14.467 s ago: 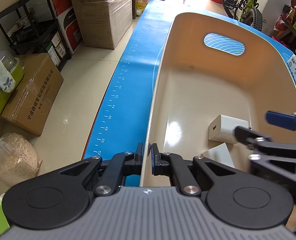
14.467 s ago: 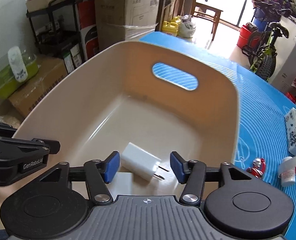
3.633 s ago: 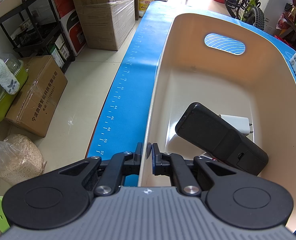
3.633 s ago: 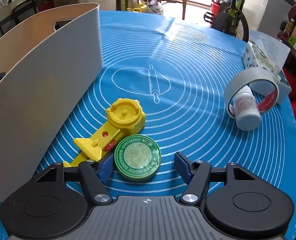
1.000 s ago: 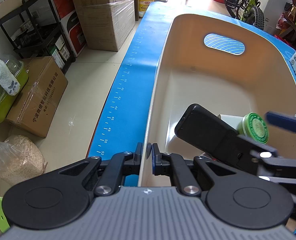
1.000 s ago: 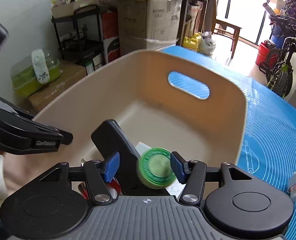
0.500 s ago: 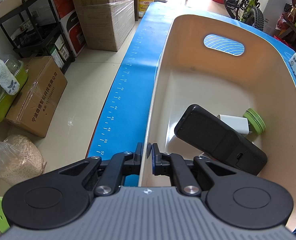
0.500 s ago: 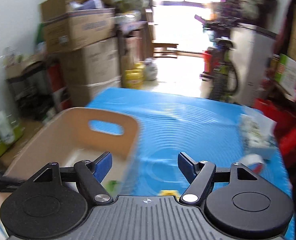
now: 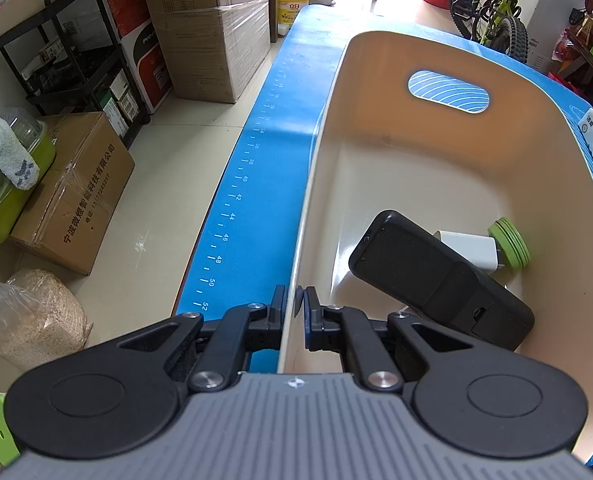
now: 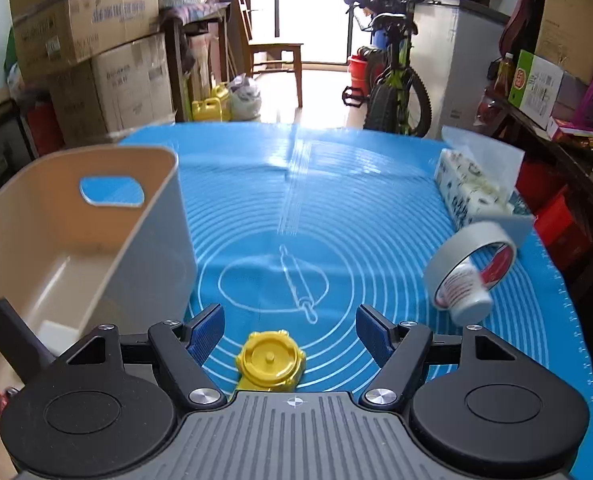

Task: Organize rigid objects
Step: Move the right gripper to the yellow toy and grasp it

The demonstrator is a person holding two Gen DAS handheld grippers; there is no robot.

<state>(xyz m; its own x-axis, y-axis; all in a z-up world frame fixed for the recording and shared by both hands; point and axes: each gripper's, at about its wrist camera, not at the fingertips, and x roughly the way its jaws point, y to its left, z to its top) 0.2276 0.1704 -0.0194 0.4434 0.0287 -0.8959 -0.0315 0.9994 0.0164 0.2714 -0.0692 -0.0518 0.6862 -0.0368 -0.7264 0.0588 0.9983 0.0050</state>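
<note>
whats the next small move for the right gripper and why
Probably lower the right gripper onto the yellow toy and close. Its jaws stand open with the toy below and between them, still on the mat, while the left gripper clamps the bin wall.

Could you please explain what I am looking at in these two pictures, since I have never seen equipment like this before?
There is no robot here: a person holds a two-finger tool in each hand, and a wide-angle camera on each one looks forward along its fingers. One picture comes from each tool.

The left tool is shut on the rim of a beige bin, gripping its near edge. Inside the bin lie a black device, a white charger and a green tin.

The right tool is open and holds nothing. Its jaws have just been opening. It points down at a yellow toy on the blue mat. Also on the mat are a tape roll with a small white bottle lying inside it, and a tissue pack behind them.
</note>
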